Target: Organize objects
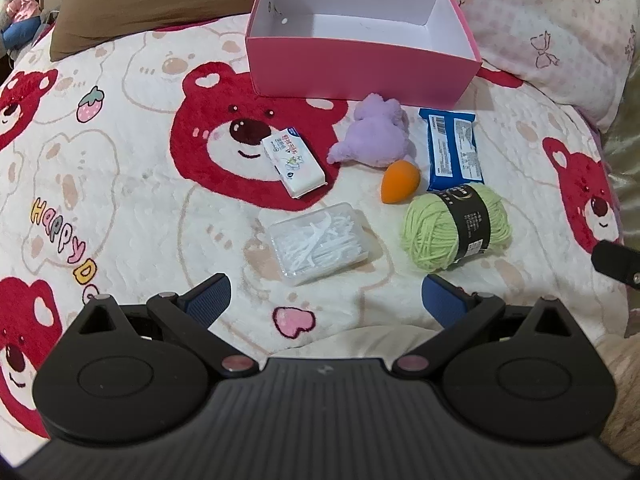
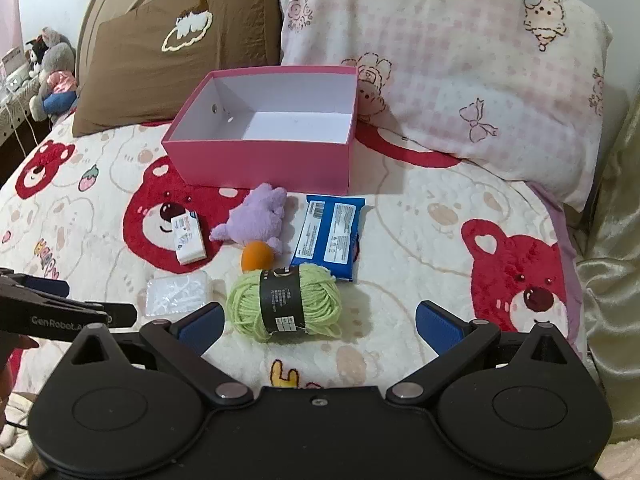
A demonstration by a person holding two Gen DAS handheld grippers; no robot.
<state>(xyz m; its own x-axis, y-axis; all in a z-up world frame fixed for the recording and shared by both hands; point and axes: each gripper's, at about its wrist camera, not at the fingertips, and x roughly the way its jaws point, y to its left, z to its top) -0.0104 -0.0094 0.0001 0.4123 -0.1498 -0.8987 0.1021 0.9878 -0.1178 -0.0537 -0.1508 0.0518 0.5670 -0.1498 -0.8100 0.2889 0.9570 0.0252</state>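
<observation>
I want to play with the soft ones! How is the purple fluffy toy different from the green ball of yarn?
The purple plush toy is fuzzy all over, while the green yarn ball is wound strands.
The yarn wears a black paper band; the plush has none.
The plush lies right in front of the pink box; the yarn lies farther from it, nearer the open right tool.
Both are soft and rest on the bear blanket, outside the box.
</observation>
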